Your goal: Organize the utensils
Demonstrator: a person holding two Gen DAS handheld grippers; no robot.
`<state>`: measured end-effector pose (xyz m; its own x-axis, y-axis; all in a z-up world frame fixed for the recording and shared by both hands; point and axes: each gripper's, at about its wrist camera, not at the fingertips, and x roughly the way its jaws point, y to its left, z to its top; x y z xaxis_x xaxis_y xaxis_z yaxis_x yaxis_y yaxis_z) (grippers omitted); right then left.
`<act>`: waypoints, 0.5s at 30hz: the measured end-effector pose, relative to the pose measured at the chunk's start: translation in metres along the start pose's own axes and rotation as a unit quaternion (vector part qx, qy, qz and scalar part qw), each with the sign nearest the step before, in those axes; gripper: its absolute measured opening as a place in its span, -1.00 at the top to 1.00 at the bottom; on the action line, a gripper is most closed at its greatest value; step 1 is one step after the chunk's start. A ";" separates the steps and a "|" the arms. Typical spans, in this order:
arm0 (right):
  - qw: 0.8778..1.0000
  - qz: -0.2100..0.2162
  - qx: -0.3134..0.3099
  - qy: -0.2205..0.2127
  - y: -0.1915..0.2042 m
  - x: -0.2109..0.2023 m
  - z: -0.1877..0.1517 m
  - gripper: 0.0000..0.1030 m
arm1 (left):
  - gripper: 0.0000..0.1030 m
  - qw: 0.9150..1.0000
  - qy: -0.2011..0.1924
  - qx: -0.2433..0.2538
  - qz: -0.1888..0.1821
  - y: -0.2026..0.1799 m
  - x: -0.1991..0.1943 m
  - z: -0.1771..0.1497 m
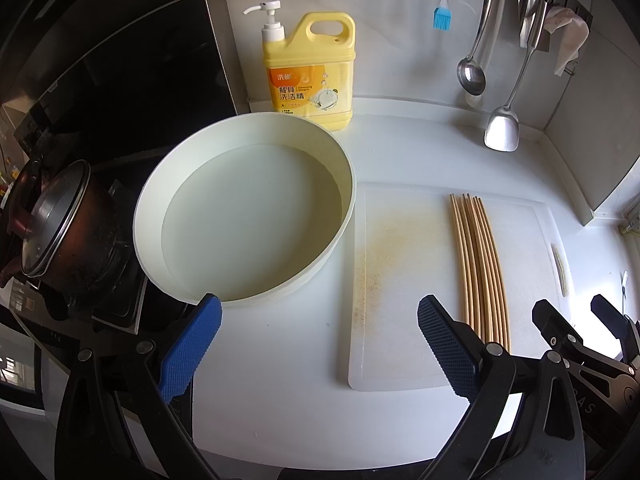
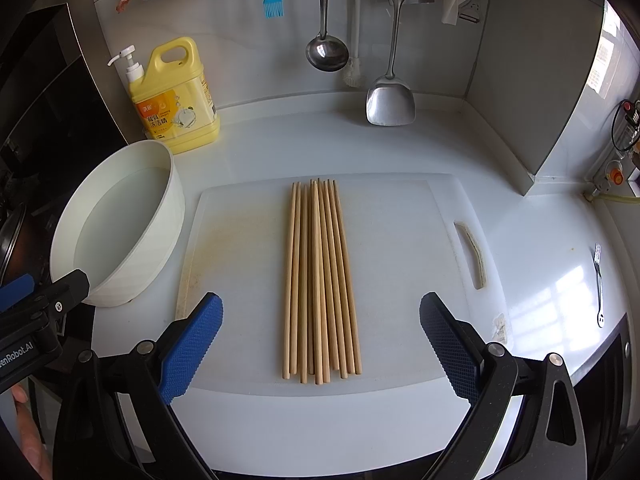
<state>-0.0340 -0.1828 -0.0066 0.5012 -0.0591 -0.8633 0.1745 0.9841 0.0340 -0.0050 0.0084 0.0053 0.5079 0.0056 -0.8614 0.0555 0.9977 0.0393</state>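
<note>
So we've got a bunch of wooden chopsticks (image 2: 322, 280) lying side by side in a tidy row on the white cutting board (image 2: 400, 240), pointing near to far, roughly mid-board. The board has a yellowish stain (image 1: 380, 248) on its left part and a handle slot (image 2: 474, 256) on its right.

Our right gripper (image 2: 320, 344) hovers over the near end of the chopsticks, fingers spread wide with the whole bundle between them, touching nothing. Our left gripper (image 1: 320, 344) is spread wide too, holding nothing, over the bare counter (image 1: 280, 380) by the board's near left corner.

Left of the board sits a round white basin (image 1: 248, 216) with water in it, and a yellow dish soap jug (image 1: 308, 72) with a pump stands just beyond it by the wall. On the far wall a ladle (image 2: 326, 52), a metal spatula (image 2: 390, 100) and a blue silicone brush (image 2: 273, 5) hang from a rail. Far left there's a dark pot (image 1: 68, 224) with a lid on the stove. A small fork (image 2: 599, 280) lies on the counter well right of the board.
</note>
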 end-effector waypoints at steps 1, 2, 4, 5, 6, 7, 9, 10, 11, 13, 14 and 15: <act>1.000 0.000 0.000 0.000 0.000 0.000 0.000 -0.83 | -0.88 1.000 0.000 0.000 0.000 0.000 0.000 0.000; 1.000 0.000 0.000 0.000 0.000 0.000 0.000 -0.83 | -0.88 1.000 0.000 0.000 0.000 0.000 0.000 0.000; 1.000 0.000 0.000 0.001 0.000 0.000 0.000 -0.83 | -0.88 1.000 0.000 0.000 0.000 0.000 0.000 0.000; 1.000 0.000 0.000 0.001 0.000 0.000 0.000 -0.83 | -0.88 1.000 0.000 0.000 0.000 0.000 0.000 0.000; 1.000 0.000 0.000 0.000 0.000 0.000 0.000 -0.83 | -0.88 1.000 0.000 0.000 0.000 0.000 0.000 0.000; 1.000 0.000 0.000 0.001 0.001 0.001 0.000 -0.83 | -0.88 1.000 0.000 0.000 0.000 0.000 0.000 0.000; 1.000 0.000 0.001 0.001 0.000 0.001 0.000 -0.83 | -0.88 1.000 0.000 0.001 0.000 0.000 0.000 0.000; 1.000 0.000 0.001 0.001 0.000 0.001 0.000 -0.83 | -0.88 1.000 0.000 0.001 0.000 0.000 0.000 0.000; 1.000 0.000 0.001 0.001 0.000 0.001 0.000 -0.83 | -0.88 1.000 0.000 0.001 0.000 0.000 0.000 0.000; 1.000 0.001 0.000 0.000 -0.001 0.001 0.000 -0.83 | -0.88 1.000 -0.001 0.000 0.000 0.000 0.000 -0.001; 1.000 0.001 0.000 0.000 -0.002 0.001 0.001 -0.83 | -0.88 1.000 -0.001 0.000 0.000 0.000 0.000 -0.001; 1.000 0.001 0.000 0.001 -0.001 0.001 0.001 -0.83 | -0.88 1.000 -0.001 0.001 0.000 0.000 0.000 -0.001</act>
<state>-0.0330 -0.1843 -0.0071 0.5000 -0.0577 -0.8641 0.1746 0.9840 0.0353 -0.0055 0.0083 0.0051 0.5091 0.0051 -0.8607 0.0567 0.9976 0.0394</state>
